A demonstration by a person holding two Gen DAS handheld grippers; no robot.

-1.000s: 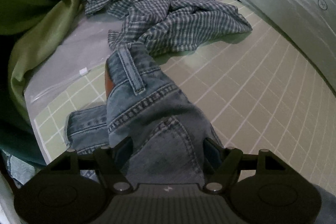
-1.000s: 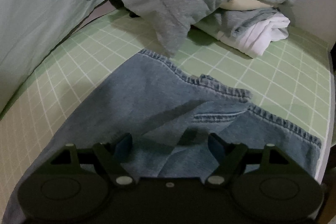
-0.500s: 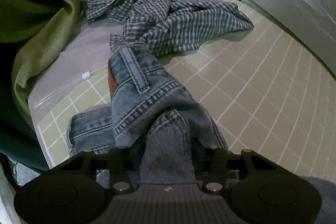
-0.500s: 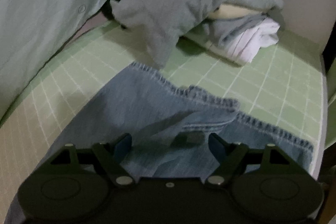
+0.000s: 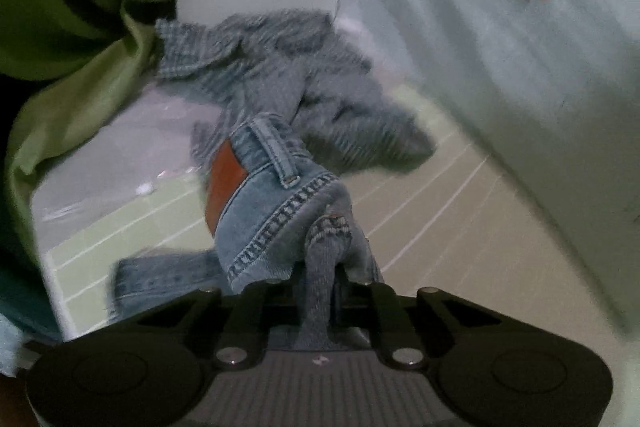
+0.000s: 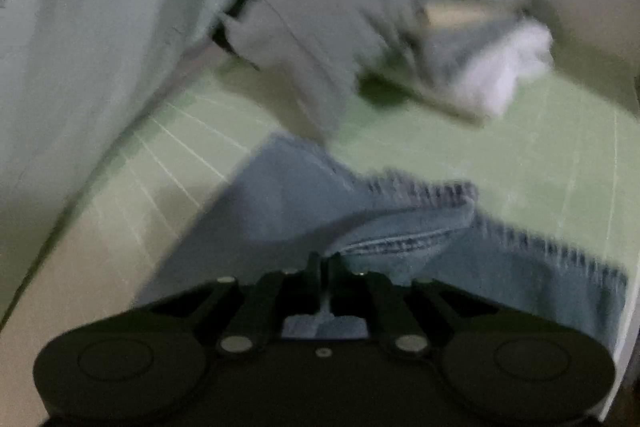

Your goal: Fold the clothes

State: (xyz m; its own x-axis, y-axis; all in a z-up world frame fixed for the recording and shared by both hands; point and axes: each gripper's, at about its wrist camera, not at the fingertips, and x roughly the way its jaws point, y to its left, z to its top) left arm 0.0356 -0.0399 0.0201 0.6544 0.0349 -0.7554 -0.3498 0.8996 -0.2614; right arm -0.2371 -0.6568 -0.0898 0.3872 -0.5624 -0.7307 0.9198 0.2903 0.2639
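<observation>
Now: both grippers pinch the jeans

Left gripper (image 5: 320, 283) clenched on waistband end of jeans (image 5: 276, 211); right gripper (image 6: 326, 267) clenched on leg end — long axis runs between them over the green mat (image 6: 540, 163). Either end could fold across.

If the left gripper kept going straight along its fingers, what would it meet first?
Apart from the blue denim jeans that the left gripper is shut on, probably the crumpled blue-and-white checked shirt just beyond; depth is unclear in the blur.
</observation>
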